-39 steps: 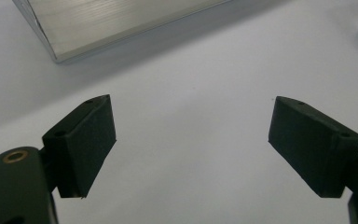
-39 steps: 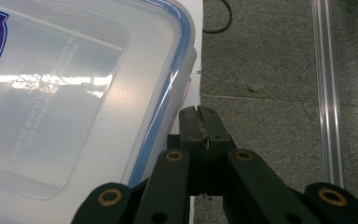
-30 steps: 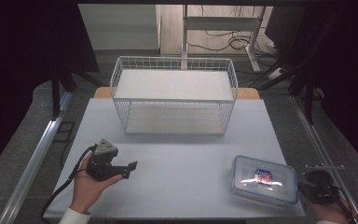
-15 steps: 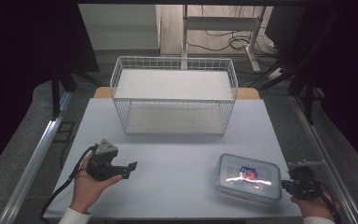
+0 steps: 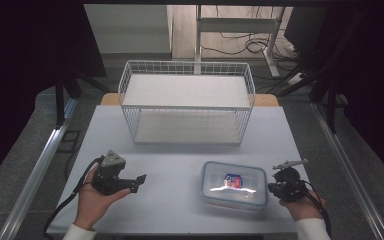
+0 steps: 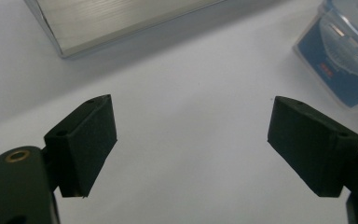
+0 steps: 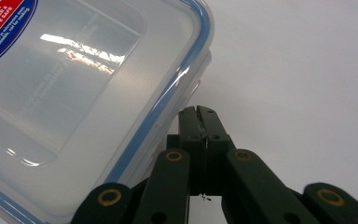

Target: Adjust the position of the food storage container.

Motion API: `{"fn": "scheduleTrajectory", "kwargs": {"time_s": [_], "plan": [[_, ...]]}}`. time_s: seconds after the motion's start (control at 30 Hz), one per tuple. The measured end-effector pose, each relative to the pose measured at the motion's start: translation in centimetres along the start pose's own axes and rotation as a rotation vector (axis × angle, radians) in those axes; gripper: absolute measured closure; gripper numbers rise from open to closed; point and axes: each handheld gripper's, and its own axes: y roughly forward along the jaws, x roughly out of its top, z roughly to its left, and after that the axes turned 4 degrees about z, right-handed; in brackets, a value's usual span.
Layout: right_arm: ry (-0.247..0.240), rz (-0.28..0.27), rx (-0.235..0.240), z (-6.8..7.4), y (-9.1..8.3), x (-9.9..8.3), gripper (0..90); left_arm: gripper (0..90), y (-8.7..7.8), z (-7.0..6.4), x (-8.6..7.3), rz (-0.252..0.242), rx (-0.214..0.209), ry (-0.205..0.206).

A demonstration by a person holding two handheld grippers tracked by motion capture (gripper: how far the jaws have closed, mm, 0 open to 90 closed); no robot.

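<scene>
A clear plastic container (image 5: 234,184) with a blue-rimmed lid and a red and blue label lies flat at the front right of the white table (image 5: 175,212). My right gripper (image 5: 272,188) is shut, and its closed tips (image 7: 199,116) rest against the container's (image 7: 74,88) right edge with nothing between them. My left gripper (image 5: 139,181) is held over the table's front left, open, pointing right toward the container. In the left gripper view the gripper (image 6: 191,140) has only bare table between its wide-apart jaws, and the container (image 6: 349,60) sits far off at the upper right.
A white wire basket (image 5: 187,106), empty, stands across the back middle of the table. A brushed metal edge (image 6: 121,18) lies at the top of the left gripper view. Cables trail from both grippers off the front edge.
The container has slid left across the table, away from the right edge, with my shut right gripper following against its side. The left gripper has stayed in place, open.
</scene>
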Motion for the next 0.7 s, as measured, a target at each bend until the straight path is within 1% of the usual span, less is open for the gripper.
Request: {"fn": "scheduleTrajectory", "kwargs": {"time_s": [0.07,0.1,0.13,0.17,0.2,0.23,0.3,0.37,0.4,0.43,0.47,0.5,0.53,0.57,0.6,0.63,0.7], "plan": [[-0.017,-0.006,0.014,0.7,0.3,0.7,88.9,15.5,-0.1,0.1,-0.1,0.0,-0.001,-0.007],[-0.017,-0.006,0.014,0.7,0.3,0.7,88.9,15.5,-0.1,0.1,-0.1,0.0,-0.001,-0.007],[-0.026,-0.01,0.016,1.0,0.5,1.0,88.9,15.5,-0.1,0.2,-0.1,-0.003,-0.001,-0.011],[-0.046,-0.011,0.023,1.8,0.9,1.6,88.9,15.5,-0.2,0.2,0.0,-0.01,-0.006,-0.013],[-0.046,-0.011,0.023,1.8,0.9,1.6,88.9,15.5,-0.2,0.2,0.0,-0.01,-0.006,-0.013],[-0.068,-0.011,0.027,2.4,1.2,2.3,88.9,15.5,-0.2,0.2,-0.1,-0.005,-0.001,-0.008],[-0.09,-0.014,0.033,3.3,1.5,2.9,88.9,15.5,-0.2,0.1,-0.2,-0.005,-0.005,-0.006],[-0.11,-0.016,0.051,4.1,1.8,3.4,88.9,15.4,-0.3,0.0,-0.4,-0.002,-0.008,-0.008],[-0.11,-0.016,0.051,4.1,1.8,3.4,88.9,15.5,-0.3,0.0,-0.4,-0.002,-0.008,-0.008],[-0.13,-0.019,0.073,4.9,2.0,4.0,88.9,15.5,-0.4,0.1,-0.6,-0.005,-0.011,-0.018],[-0.13,-0.019,0.073,4.9,2.0,4.0,88.9,15.5,-0.4,0.1,-0.6,-0.005,-0.011,-0.018],[-0.149,-0.022,0.086,5.6,2.4,4.7,88.9,15.5,-0.4,0.2,-0.6,-0.007,-0.012,-0.022],[-0.149,-0.022,0.086,5.6,2.4,4.7,88.9,15.5,-0.5,0.2,-0.7,-0.007,-0.012,-0.026],[-0.157,-0.024,0.094,6.0,2.6,5.0,88.9,15.4,-0.6,0.3,-0.7,-0.008,-0.01,-0.028],[-0.168,-0.025,0.107,6.3,2.7,5.2,88.9,15.5,-0.6,0.3,-0.8,-0.008,-0.004,-0.033],[-0.178,-0.028,0.14,6.8,3.1,5.8,88.9,15.4,-0.7,0.3,-0.7,-0.011,-0.003,-0.035],[-0.188,-0.029,0.161,7.4,3.5,6.3,88.9,15.4,-0.7,0.3,-0.7,-0.02,-0.009,-0.049]]}}
